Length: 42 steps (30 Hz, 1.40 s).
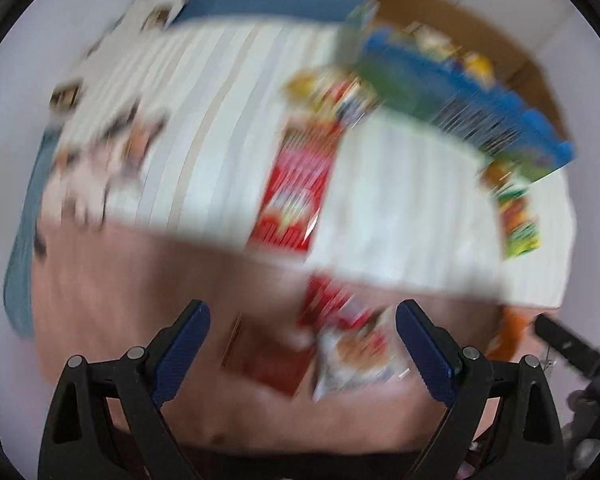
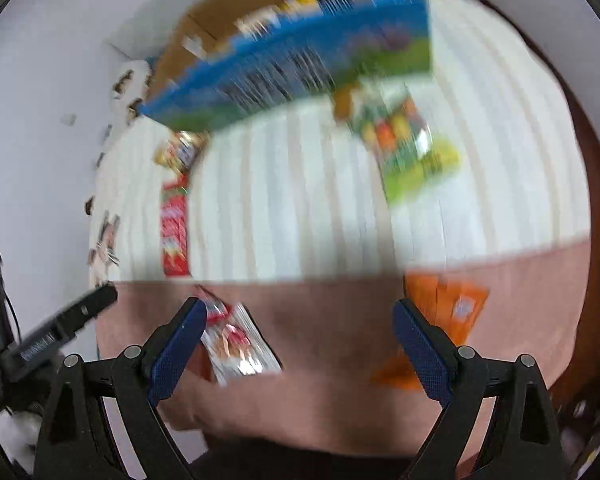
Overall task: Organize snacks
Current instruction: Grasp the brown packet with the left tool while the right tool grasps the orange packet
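Observation:
Both views are motion-blurred. My left gripper (image 1: 302,342) is open and empty above a pink cloth (image 1: 120,288), over a dark red box (image 1: 268,356) and a silvery snack packet (image 1: 356,354). A long red snack box (image 1: 296,184) lies on the white striped cloth (image 1: 220,120). A blue-green cardboard box (image 1: 460,96) holding snacks stands at the far right. My right gripper (image 2: 300,340) is open and empty; the silvery packet (image 2: 240,344) lies by its left finger, an orange packet (image 2: 456,312) by its right finger. A green candy bag (image 2: 412,148) and the blue box (image 2: 300,64) lie farther off.
A brown cardboard box (image 2: 228,12) stands behind the blue one against the white wall. A gold-wrapped snack (image 2: 180,152) and the red box (image 2: 175,232) lie at the left. The other gripper's black body (image 2: 60,332) shows at the left edge.

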Available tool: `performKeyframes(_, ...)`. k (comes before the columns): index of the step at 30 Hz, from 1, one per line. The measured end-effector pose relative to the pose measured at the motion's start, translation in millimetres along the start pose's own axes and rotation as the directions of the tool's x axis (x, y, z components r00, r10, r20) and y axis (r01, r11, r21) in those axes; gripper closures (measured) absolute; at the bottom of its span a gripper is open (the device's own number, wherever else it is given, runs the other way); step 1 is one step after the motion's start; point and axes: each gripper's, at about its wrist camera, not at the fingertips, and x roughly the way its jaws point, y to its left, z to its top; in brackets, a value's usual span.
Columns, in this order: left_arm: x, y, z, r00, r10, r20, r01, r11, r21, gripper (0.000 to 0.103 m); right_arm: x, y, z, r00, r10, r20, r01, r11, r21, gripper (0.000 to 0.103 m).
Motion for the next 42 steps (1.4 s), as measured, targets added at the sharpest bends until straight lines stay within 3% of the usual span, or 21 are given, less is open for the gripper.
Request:
performKeyframes(3,28,18,-25,0.996,0.011,-0.084,-0.015,0.999,-0.046,0.008,3,-24,-14,1.000,-0.018,-0.006,0.019,0.997,0.069,0.007)
performKeyframes(6,59,43,-43,0.979,-0.078,-0.188,0.043,0.982,-0.186,0.008,1,-46,-24,0.999,-0.042,-0.006,0.042,0.991,0.127,0.007)
performKeyframes(9,91,69,-56,0.946,-0.212,-0.244,0.108,0.919,-0.380,0.008,0,-62,-28,0.998,-0.070,0.005,0.068,0.983,0.170,0.007)
performKeyframes(12,119,85,-66,0.907,-0.338,-0.252,0.155,0.823,-0.546,0.008,2,-75,-32,0.996,-0.086,0.013,0.082,0.974,0.212,0.007)
performKeyframes(14,128,90,-70,0.903,-0.364,-0.226,0.161,0.777,-0.609,0.009,5,-83,-32,0.995,-0.100,0.022,0.092,0.967,0.239,0.007)
performKeyframes(15,129,91,-71,0.907,-0.363,-0.214,0.161,0.769,-0.619,0.011,7,-85,-31,0.994,-0.107,0.024,0.098,0.964,0.246,0.007)
performKeyframes(18,130,85,-66,0.929,-0.311,-0.199,0.139,0.793,-0.593,0.024,18,-91,-27,0.991,-0.134,0.021,0.124,0.957,0.263,0.007)
performKeyframes(20,126,77,-63,0.947,-0.255,-0.196,0.115,0.839,-0.532,0.032,31,-96,-23,0.991,-0.133,-0.003,0.129,0.953,0.274,0.008)
performKeyframes(21,124,74,-61,0.953,-0.235,-0.193,0.110,0.858,-0.502,0.038,37,-98,-22,0.991,-0.131,-0.014,0.130,0.952,0.277,0.011)
performKeyframes(23,114,61,-54,0.973,-0.159,-0.168,0.084,0.920,-0.382,0.043,50,-101,-22,0.990,-0.133,-0.042,0.140,0.953,0.268,0.030)
performKeyframes(24,111,57,-53,0.979,-0.131,-0.157,0.071,0.939,-0.337,0.042,54,-101,-22,0.989,-0.143,-0.050,0.151,0.955,0.257,0.041)
performKeyframes(25,104,49,-50,0.988,-0.079,-0.136,0.043,0.966,-0.255,0.043,55,-100,-23,0.987,-0.153,-0.047,0.160,0.957,0.240,0.047)
performKeyframes(27,96,39,-48,0.995,-0.015,-0.100,0.000,0.990,-0.144,0.043,55,-92,-25,0.987,-0.155,-0.045,0.160,0.969,0.185,0.049)
performKeyframes(28,93,33,-49,0.996,0.018,-0.084,-0.024,0.997,-0.073,0.043,57,-85,-27,0.987,-0.151,-0.054,0.157,0.976,0.150,0.050)
performKeyframes(31,97,26,-54,0.995,0.042,-0.089,-0.041,0.999,0.022,0.042,65,-63,-33,0.985,-0.141,-0.095,0.147,0.988,0.051,0.050)
performKeyframes(35,116,36,-53,0.988,-0.016,-0.155,0.006,0.998,-0.070,0.038,79,-44,-40,0.979,-0.149,-0.136,0.151,0.988,0.006,0.049)
performKeyframes(37,117,42,-53,0.987,-0.058,-0.153,0.037,0.990,-0.135,0.034,81,-45,-42,0.980,-0.141,-0.140,0.146,0.989,0.030,0.045)
performKeyframes(42,121,68,-56,0.987,-0.086,-0.133,0.055,0.974,-0.220,0.036,85,-51,-40,0.981,-0.119,-0.153,0.131,0.988,0.077,0.045)
